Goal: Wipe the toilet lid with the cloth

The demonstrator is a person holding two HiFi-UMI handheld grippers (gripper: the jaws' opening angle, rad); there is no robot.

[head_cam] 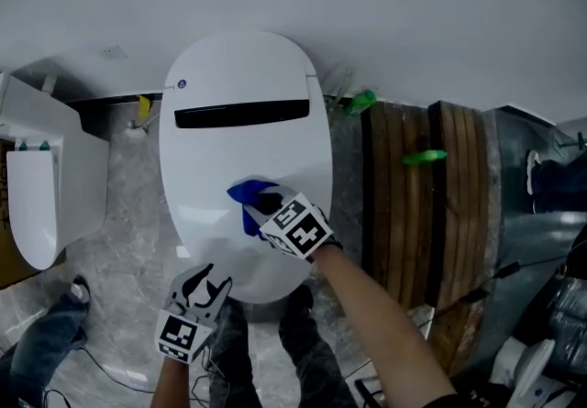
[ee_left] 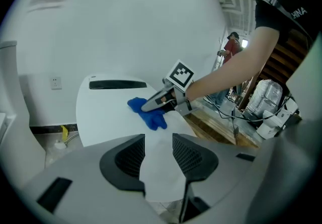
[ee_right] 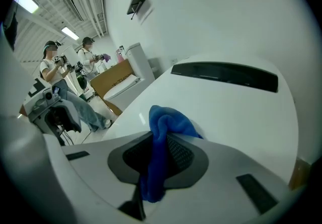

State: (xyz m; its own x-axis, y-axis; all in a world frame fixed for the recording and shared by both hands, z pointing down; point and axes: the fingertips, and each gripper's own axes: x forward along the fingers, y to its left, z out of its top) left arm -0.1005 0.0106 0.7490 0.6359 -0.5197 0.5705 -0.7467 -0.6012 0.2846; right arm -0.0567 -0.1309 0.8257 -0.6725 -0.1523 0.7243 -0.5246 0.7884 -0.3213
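The white toilet lid [head_cam: 240, 104] [ee_left: 108, 109] [ee_right: 226, 109] lies shut, with a dark slot across its far part. A blue cloth [head_cam: 248, 197] [ee_left: 147, 111] [ee_right: 163, 132] rests on the lid's middle. My right gripper [head_cam: 259, 204] [ee_left: 146, 106] [ee_right: 158, 160] is shut on the blue cloth and presses it against the lid. My left gripper [head_cam: 209, 281] [ee_left: 158, 160] hovers at the lid's near edge, its jaws parted with nothing between them.
A second white toilet [head_cam: 37, 186] stands at the left. Wooden planks [head_cam: 426, 214] lean at the right, with bags and cables [head_cam: 541, 305] beyond. A person's leg and shoe [head_cam: 55, 324] show at lower left. Other people [ee_right: 70, 67] stand in the background.
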